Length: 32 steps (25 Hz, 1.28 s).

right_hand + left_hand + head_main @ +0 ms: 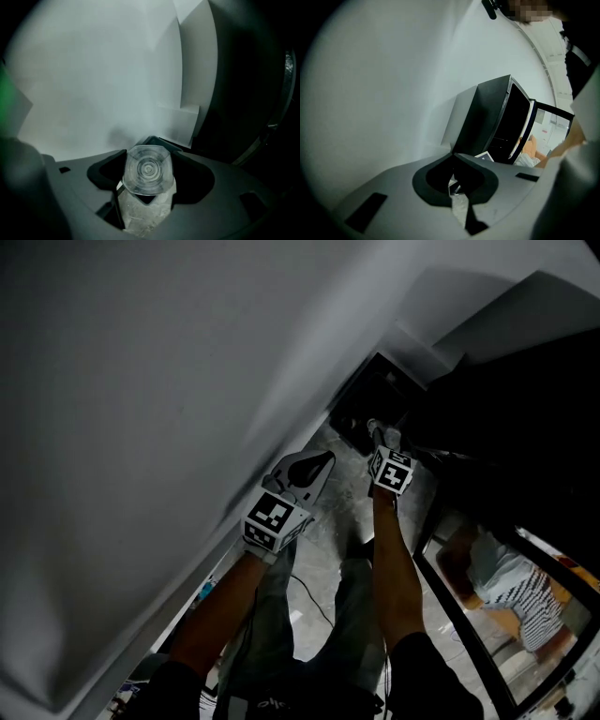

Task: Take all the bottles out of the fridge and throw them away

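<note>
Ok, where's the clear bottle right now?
The clear bottle is clamped in the right tool, base-on at lower centre of the right gripper view. In the head view that tool is right of centre, close to the dark fridge.

Clear bottle (147, 174); black fridge (485, 119); pale, perhaps white, wall (393, 84).

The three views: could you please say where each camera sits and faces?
Head view: on the head, facing down; forearms, legs, left gripper, right gripper.
Left gripper view: on that gripper, toward the fridge; jaws shut.
Right gripper view: on that gripper, toward the white wall; jaws grip a bottle.
Head and left gripper views share the glass door.
</note>
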Available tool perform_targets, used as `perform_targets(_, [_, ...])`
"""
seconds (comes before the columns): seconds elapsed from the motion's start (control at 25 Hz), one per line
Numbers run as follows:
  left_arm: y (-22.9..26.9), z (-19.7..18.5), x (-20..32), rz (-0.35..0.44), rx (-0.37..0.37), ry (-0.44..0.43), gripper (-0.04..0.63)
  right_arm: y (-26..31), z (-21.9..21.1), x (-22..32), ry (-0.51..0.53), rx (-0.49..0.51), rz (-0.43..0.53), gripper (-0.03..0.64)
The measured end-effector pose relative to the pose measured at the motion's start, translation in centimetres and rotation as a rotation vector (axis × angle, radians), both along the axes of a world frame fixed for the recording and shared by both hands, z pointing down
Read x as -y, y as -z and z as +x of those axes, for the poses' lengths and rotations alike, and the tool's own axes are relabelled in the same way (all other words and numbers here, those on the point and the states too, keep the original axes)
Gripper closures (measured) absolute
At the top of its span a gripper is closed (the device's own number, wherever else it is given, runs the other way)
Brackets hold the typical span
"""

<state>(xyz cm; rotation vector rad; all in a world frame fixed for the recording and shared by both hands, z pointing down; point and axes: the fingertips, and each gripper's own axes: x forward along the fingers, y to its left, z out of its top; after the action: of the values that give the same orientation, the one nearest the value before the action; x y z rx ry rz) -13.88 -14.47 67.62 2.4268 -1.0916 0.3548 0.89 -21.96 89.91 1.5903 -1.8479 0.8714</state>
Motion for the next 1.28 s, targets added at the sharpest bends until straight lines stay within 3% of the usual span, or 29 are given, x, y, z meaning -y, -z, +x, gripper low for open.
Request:
perform_targets(0.28, [-0.3,-0.8,1.4,0.009,0.003,0.026,0.589,0.5,-0.5,2.8,0.018,-0.025,0.044,0.307])
perform_targets(0.8, [-2.1,2.9,4.3,0.01,0.0,-0.002,0.589,0.0,-0.2,2.7,0.057,-0.019,0.053,0.308])
perform_targets(1.28, [-3.9,3.7,6.2,-0.006,0.031,-0.011,0.589,0.7,-1.0,3.9,0.099,-0.009,0.068,0.308])
